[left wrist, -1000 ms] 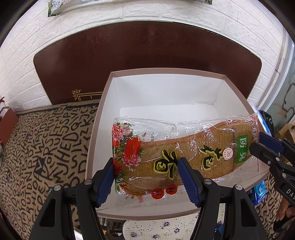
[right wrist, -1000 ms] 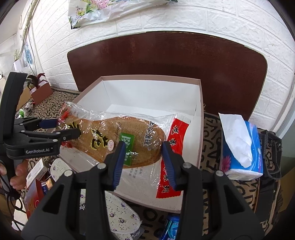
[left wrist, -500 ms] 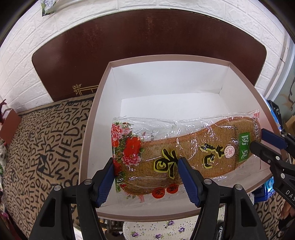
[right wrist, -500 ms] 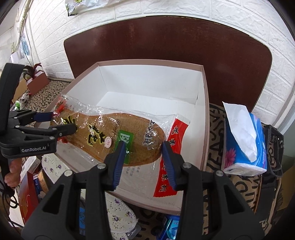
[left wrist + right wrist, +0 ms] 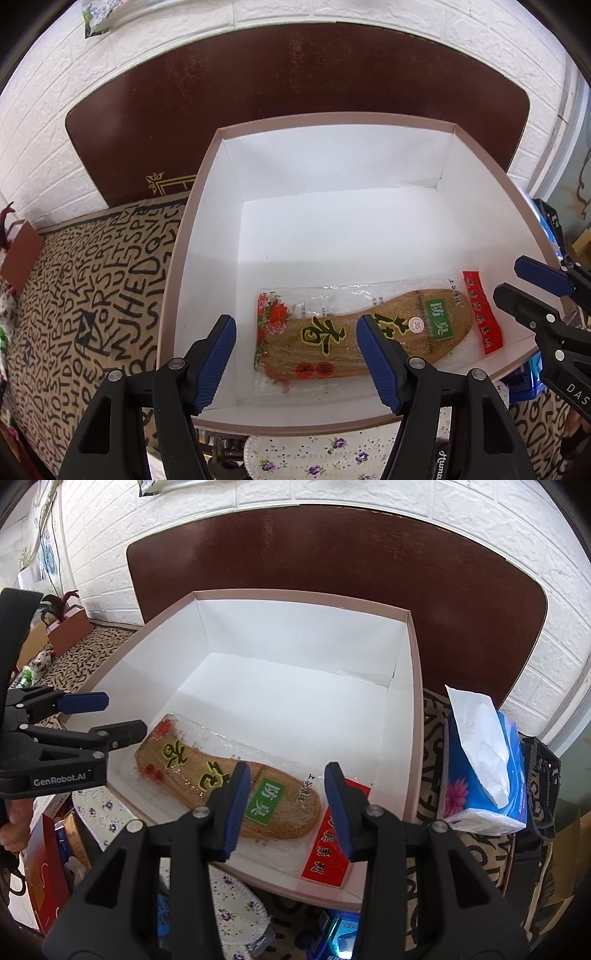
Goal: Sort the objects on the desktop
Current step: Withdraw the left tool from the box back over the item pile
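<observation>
Left view: my left gripper stood part open w/ nothing between the pads. A sec before, the insole pack hung level w/ my fingers, strung between both grippers above the box. Now it lay flat on the white floor, near front wall, toe end twd the right. So it was let go & dropped in. My right gripper showed at the right edge, over the rim, jaws apart, holding nothing

Right view: right gripper also part open, empty; the pack lay below & beyond the pads, not touched, red header strip by the front right corner. Left gripper hovered at the left, jaws apart, clear of the pack. Tissue pack sat outside the box on the right; floral insoles & other bits under the front edge

I'd judge this item sorted; both hands free for the next one, tissue pack prob closest
</observation>
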